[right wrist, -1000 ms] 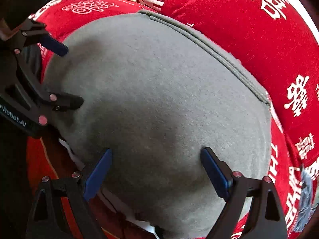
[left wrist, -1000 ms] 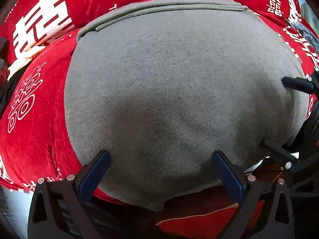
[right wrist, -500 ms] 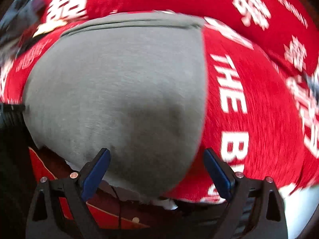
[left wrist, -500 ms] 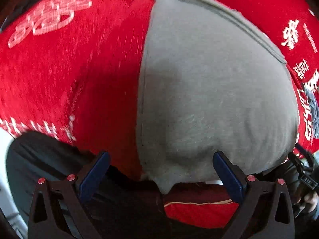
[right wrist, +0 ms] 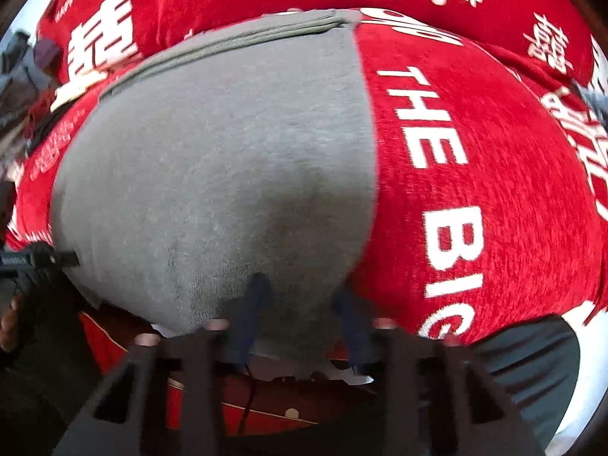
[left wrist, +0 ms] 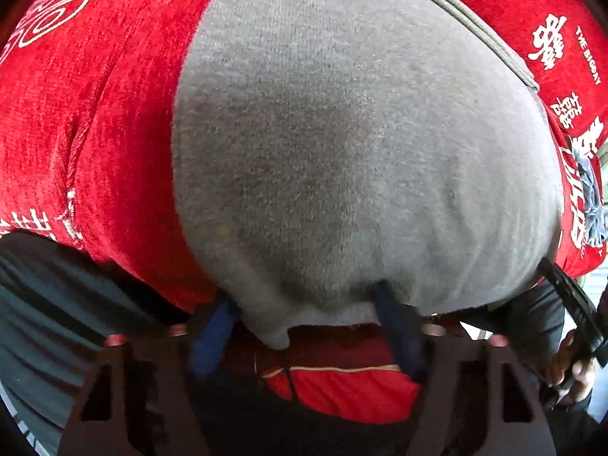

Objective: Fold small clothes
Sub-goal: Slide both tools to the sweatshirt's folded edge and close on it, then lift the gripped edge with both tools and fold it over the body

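A grey knit garment (left wrist: 342, 152) lies flat on a red cloth with white lettering (left wrist: 95, 133), its waistband at the far side. My left gripper (left wrist: 304, 323) straddles the garment's near left corner, jaws partly closed and blurred. My right gripper (right wrist: 300, 304) straddles the near right corner of the same garment (right wrist: 212, 174), jaws narrowed around the fabric edge, also blurred. Whether either pair of pads presses the fabric is unclear.
The red cloth (right wrist: 475, 152) covers the surface around the garment. A dark grey-blue item (left wrist: 589, 197) lies at the far right. The other gripper and a hand (left wrist: 570, 342) show at the right edge of the left view. The surface's near edge is just below the grippers.
Both grippers moved apart to the garment's near corners, left one leftward and right one rightward, and dropped to the near edge. Both sets of jaws have narrowed from wide open.
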